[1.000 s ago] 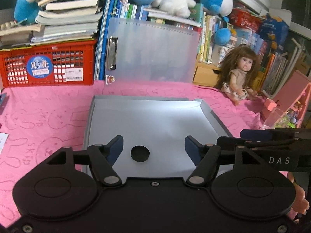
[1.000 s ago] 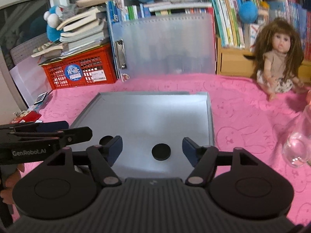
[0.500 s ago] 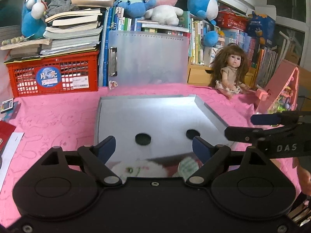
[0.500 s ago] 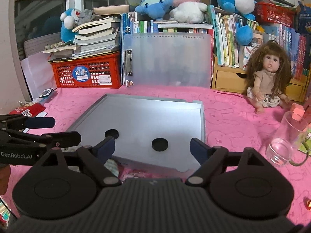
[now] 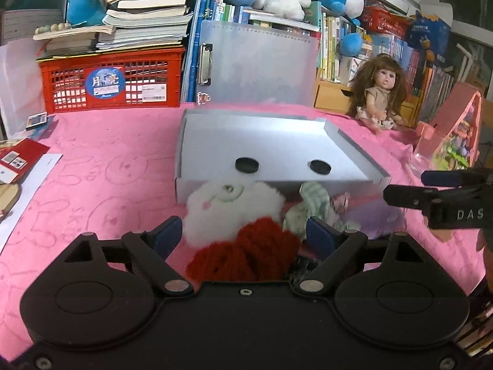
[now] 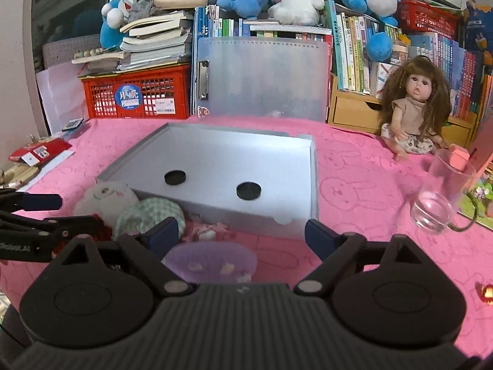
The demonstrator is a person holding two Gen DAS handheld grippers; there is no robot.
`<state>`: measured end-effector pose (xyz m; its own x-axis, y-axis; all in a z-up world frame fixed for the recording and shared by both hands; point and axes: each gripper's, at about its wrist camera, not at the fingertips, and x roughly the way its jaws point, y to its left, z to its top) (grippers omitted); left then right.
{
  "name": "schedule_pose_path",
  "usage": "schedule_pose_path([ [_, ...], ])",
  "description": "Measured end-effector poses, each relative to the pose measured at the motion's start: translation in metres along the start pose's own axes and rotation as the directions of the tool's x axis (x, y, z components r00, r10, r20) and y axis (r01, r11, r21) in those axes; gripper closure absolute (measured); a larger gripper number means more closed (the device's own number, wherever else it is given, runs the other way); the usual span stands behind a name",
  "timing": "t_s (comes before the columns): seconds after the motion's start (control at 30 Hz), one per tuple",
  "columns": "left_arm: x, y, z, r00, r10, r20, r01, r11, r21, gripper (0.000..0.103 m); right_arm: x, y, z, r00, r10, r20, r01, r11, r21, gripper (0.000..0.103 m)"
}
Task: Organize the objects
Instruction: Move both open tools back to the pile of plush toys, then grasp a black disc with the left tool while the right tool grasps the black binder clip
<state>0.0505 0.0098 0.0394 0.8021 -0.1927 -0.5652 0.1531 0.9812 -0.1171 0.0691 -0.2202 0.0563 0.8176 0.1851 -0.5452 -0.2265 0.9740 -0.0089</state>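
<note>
The grey tray [image 6: 215,154] lies in the middle of the pink surface [image 6: 354,185], and apart from two black discs [image 6: 248,190] on its floor near the front edge it holds nothing. The things that look meant for sorting sit loose on the cloth just outside the tray's near wall, at about six to seven o'clock from its centre: a white plush toy [image 5: 231,206] touching the wall, a clump of red yarn [image 5: 246,256] nearer the camera, a green checked cloth [image 6: 148,215] beside the plush at its three o'clock, a small pink-and-white item [image 6: 205,231] I cannot identify, and a pale purple bowl [image 6: 211,260] nearest the right gripper.

By my reading the organizing is barely begun: nothing from the pile is in the tray yet, and every loose piece remains to be picked up and placed.

The left gripper [image 5: 243,234] hangs over the plush and yarn with its jaws spread wide; the red yarn and the edge of the plush lie between the blue pads, but the pads press on nothing. The right gripper [image 6: 242,234] has just been widening its jaws too, and they stand far apart over the purple bowl and the pink item, holding neither.

Farther out, a doll [image 6: 413,114] sits at two o'clock, a clear glass mug [image 6: 440,197] at three o'clock, and a red crate [image 6: 135,95] under stacked books at ten o'clock, all well apart from the tray.
</note>
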Motion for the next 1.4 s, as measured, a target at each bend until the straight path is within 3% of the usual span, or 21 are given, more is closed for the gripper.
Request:
schedule_pose_path([
  [0.67,-0.023,0.016,-0.038,0.998,0.059,-0.032,-0.059,0.998,-0.004,0.015,-0.012,-0.007,-0.038,0.996,-0.064,-0.057,0.062,0.997,-0.043,0.009],
  [0.77,-0.023,0.018,-0.042,0.997,0.070,-0.044,-0.070,0.998,-0.002,0.020,-0.009,-0.006,-0.041,0.994,-0.082,-0.070,0.078,0.995,-0.057,0.009],
  [0.9,-0.021,0.018,-0.047,0.995,0.072,-0.064,-0.072,0.997,0.007,0.035,-0.005,-0.004,-0.044,0.992,-0.095,-0.086,0.089,0.993,-0.076,0.009],
  [1.13,-0.023,0.019,-0.049,0.997,0.030,-0.070,-0.031,1.000,-0.005,0.055,0.001,0.001,-0.049,0.988,-0.120,-0.094,0.110,0.988,-0.106,0.011],
  [1.27,-0.026,0.014,-0.050,0.997,0.035,-0.067,-0.033,0.999,0.029,0.059,0.004,0.004,-0.052,0.989,-0.107,-0.099,0.096,0.989,-0.115,0.014],
  [1.4,-0.030,0.011,-0.053,0.997,0.035,-0.063,-0.032,0.998,0.049,0.062,0.008,0.006,-0.054,0.987,-0.123,-0.100,0.112,0.988,-0.108,0.023],
])
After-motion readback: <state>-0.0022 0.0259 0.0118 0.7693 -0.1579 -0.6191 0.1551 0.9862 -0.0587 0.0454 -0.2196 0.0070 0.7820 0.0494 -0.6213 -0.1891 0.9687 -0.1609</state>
